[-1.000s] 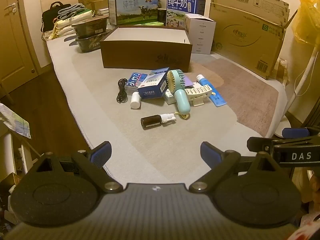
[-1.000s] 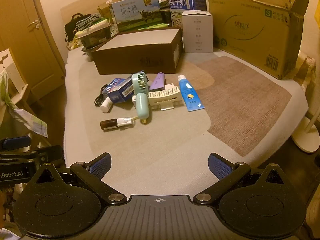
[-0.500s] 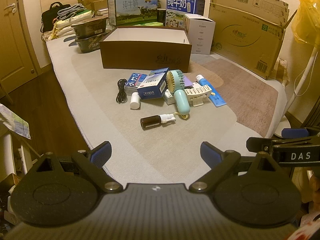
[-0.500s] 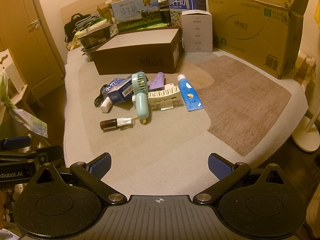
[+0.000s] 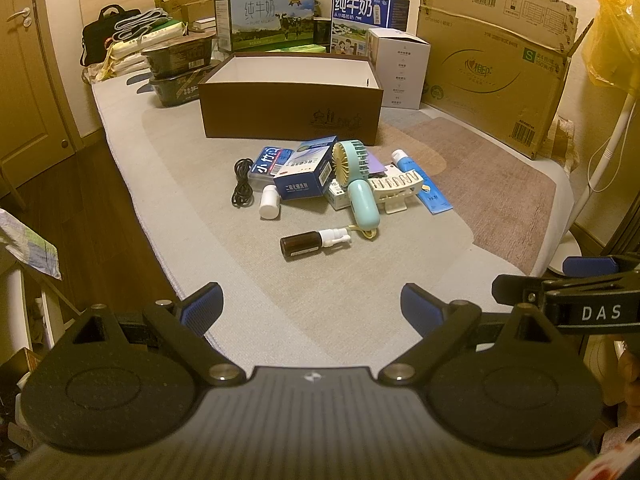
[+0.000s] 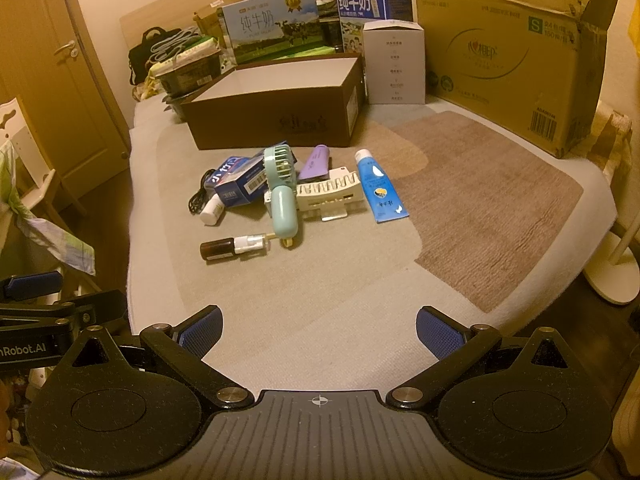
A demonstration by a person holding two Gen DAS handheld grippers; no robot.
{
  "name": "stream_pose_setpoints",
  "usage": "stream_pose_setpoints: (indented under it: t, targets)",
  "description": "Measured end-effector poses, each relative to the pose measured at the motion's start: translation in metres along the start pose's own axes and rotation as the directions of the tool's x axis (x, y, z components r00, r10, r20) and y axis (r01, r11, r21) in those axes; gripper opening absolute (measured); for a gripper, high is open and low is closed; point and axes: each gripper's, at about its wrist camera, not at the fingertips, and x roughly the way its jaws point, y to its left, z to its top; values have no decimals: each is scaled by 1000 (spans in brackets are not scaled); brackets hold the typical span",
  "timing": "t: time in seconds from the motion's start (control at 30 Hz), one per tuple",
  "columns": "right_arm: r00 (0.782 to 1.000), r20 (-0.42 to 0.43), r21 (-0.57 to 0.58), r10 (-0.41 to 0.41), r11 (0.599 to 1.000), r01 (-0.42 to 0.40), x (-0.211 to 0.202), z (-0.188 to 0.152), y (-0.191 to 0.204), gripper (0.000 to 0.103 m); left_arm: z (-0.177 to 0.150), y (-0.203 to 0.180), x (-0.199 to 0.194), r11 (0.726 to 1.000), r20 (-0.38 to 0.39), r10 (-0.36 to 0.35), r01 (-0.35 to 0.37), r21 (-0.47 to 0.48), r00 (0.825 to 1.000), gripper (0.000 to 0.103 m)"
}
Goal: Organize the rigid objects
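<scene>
Both hand-held grippers hover at the near edge of the bed (image 5: 168, 184), each with its blue-padded fingers spread wide apart and holding nothing: the left hand-held gripper (image 5: 311, 304) and the right hand-held gripper (image 6: 319, 330), whose side reads "DAS" in the left view, while the left one's side shows "nRobot.AI" in the right view. The things to sort lie in a loose pile mid-bed, just in front of an open brown box (image 5: 290, 100) with a white inside. Nearest lies a dark spray bottle (image 5: 310, 240) on its side; behind it a mint hand fan (image 5: 358, 184) leans over a dark blue carton (image 5: 306, 178) printed with Chinese text too small to read. To the left are a white pill bottle (image 5: 269, 202) and a coiled black cable (image 5: 242, 184); to the right a cream clip-like rack (image 6: 332, 192), a purple tube (image 6: 315, 162) and a blue tube (image 6: 380, 188). At the far end stand milk cartons (image 5: 264, 20) marked "纯牛奶" and "PURE MILK", a white box (image 5: 400, 68), and a large cardboard box (image 5: 492, 64) with an "S" label and what looks like "心相印".
</scene>
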Motion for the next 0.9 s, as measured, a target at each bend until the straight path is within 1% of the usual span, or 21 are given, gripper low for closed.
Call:
stream_pose_setpoints:
  t: [0.9]
  targets:
    - [1000,-5,4,0,1000,0,1,-1,2,103,0,-1,2,1000,0,0,0,0,1000,95]
